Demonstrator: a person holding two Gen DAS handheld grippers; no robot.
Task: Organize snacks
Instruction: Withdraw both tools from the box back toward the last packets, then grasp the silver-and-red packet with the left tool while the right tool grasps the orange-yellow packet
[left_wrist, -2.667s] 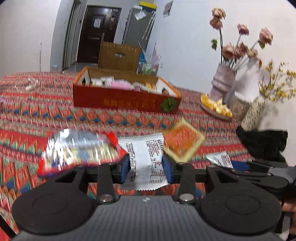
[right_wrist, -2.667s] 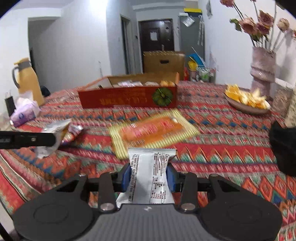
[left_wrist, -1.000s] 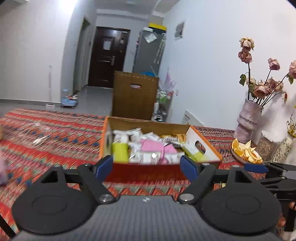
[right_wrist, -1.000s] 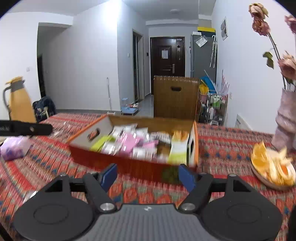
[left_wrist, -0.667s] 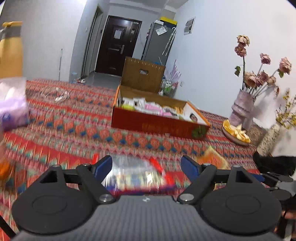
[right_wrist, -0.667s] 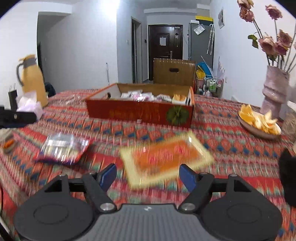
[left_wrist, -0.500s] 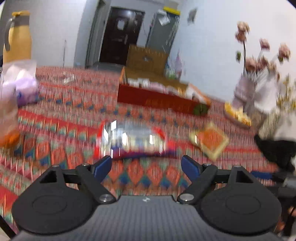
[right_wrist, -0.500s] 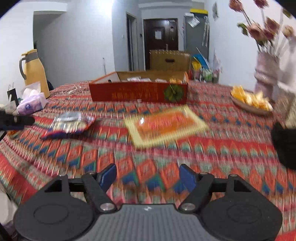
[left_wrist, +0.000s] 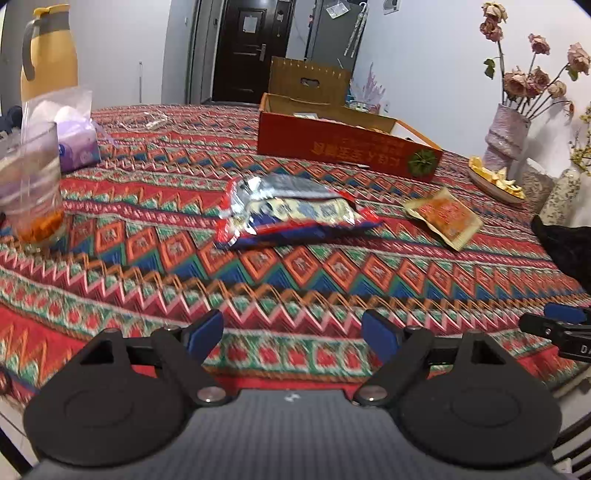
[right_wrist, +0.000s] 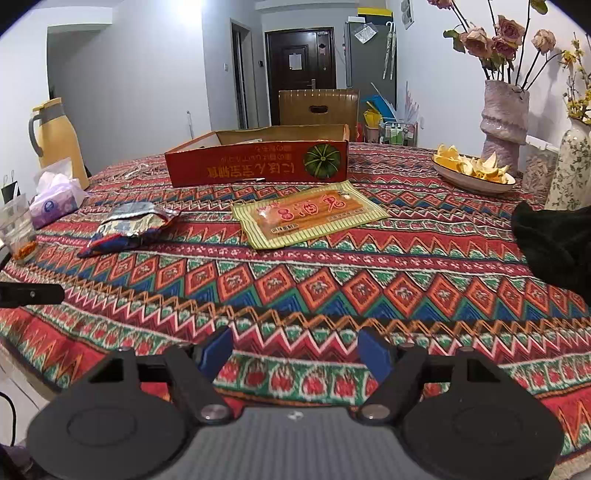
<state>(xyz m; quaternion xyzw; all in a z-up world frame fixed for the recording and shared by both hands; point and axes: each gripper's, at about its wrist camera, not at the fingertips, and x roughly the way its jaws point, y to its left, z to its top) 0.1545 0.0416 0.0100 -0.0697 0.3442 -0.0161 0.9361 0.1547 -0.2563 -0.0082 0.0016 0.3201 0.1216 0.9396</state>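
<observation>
Snacks lay loose on the patterned tablecloth (right_wrist: 369, 288): a shiny red-and-blue foil bag (left_wrist: 291, 212) with silver glare across its top, and a flat yellow-and-orange packet (right_wrist: 308, 216) printed with red characters. Both rested flat on the cloth, near each other but apart, the foil bag to the packet's left in both views. Behind them stood the open red cardboard box (right_wrist: 258, 166), its long printed side facing the cameras and a green round emblem at its right end; what lay inside could barely be made out from this low angle.

Nearer the table's front edge, the left gripper (left_wrist: 291, 332) hovered with its blue-padded jaws spread wide and nothing between them, the foil bag lying well ahead of it. The right gripper (right_wrist: 295, 350) was likewise wide apart and empty, aimed toward the yellow-and-orange packet, which lay well ahead.

Further out, a plate of orange peel (right_wrist: 472, 171) sat to the right beside a pale ridged vase of dried roses (right_wrist: 504, 114). At the left stood a yellow thermos jug (right_wrist: 55, 142), a purple tissue pack (right_wrist: 55, 201) and a clear cup (left_wrist: 31, 188) with something orange at its bottom. A dark cloth (right_wrist: 554, 247) lay at the right edge.
</observation>
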